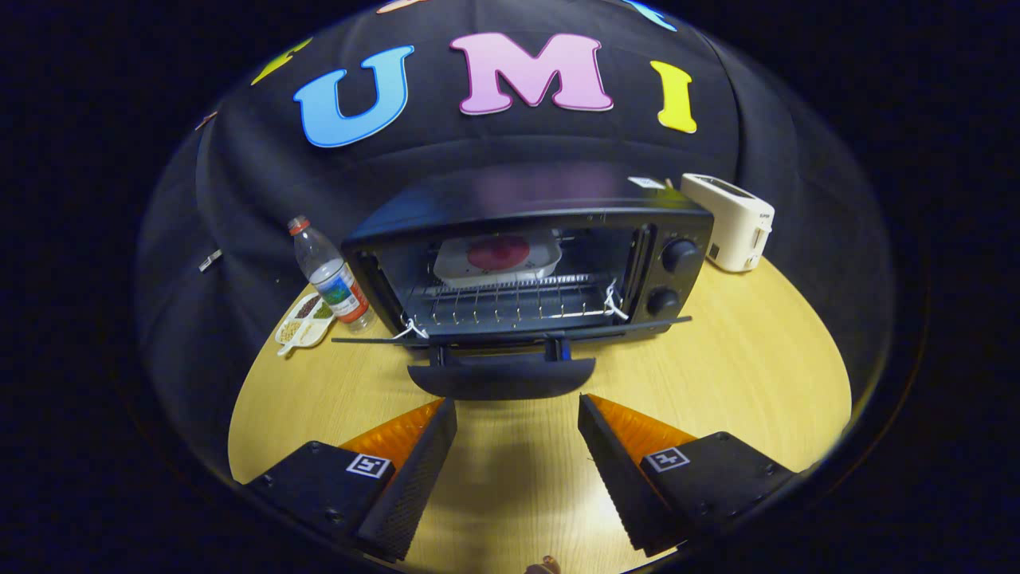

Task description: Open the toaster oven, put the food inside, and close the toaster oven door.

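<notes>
1. My claw (518,414) is spread wide and holds nothing; bare table (757,359) shows between its fingers.
2. The oven (530,267) sits at the table's far edge with its door (510,339) dropped flat toward me; the handle (502,376) hangs just ahead of my fingertips, not touching.
3. The food, a red round on a white tray (498,259), rests on the rack (510,303) deep inside.
4. A bottle (331,275) and snack dish (304,321) crowd the oven's left; a toaster (729,222) stands at its right.

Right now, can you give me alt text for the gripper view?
A toaster oven stands open on a wooden table, a dish of food on its rack. The gripper is open, fingers just short of the lowered door handle.
</notes>
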A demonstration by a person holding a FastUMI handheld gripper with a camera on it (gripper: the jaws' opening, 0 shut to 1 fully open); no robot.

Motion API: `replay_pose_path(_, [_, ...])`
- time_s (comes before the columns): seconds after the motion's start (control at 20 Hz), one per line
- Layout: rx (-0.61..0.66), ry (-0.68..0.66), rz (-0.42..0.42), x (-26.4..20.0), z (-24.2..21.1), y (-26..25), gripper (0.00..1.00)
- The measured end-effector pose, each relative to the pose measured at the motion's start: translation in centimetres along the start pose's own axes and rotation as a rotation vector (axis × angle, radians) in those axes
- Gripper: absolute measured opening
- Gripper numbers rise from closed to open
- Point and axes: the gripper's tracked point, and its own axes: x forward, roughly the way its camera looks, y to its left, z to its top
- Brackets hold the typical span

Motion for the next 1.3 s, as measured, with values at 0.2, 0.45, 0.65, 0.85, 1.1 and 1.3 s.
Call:
replay_pose_path(0.2, [-0.009, 0.021, 0.001, -1.4, -1.1, -0.7, 1.00])
replay_pose_path(0.45, [0.023, -0.015, 0.032, -2.3, 0.9, -0.4, 1.00])
replay_pose_path(0.65, [0.023, -0.123, 0.038, -5.0, 6.5, -2.7, 1.00])
replay_pose_path(0.85, [-0.008, -0.218, 0.000, -9.3, 11.8, -8.1, 1.00])
replay_pose_path(1.1, [-0.001, -0.360, -0.021, -17.4, 20.2, -14.1, 0.99])
replay_pose_path(1.3, [0.042, -0.503, 0.065, -25.6, 27.5, -14.4, 0.99])
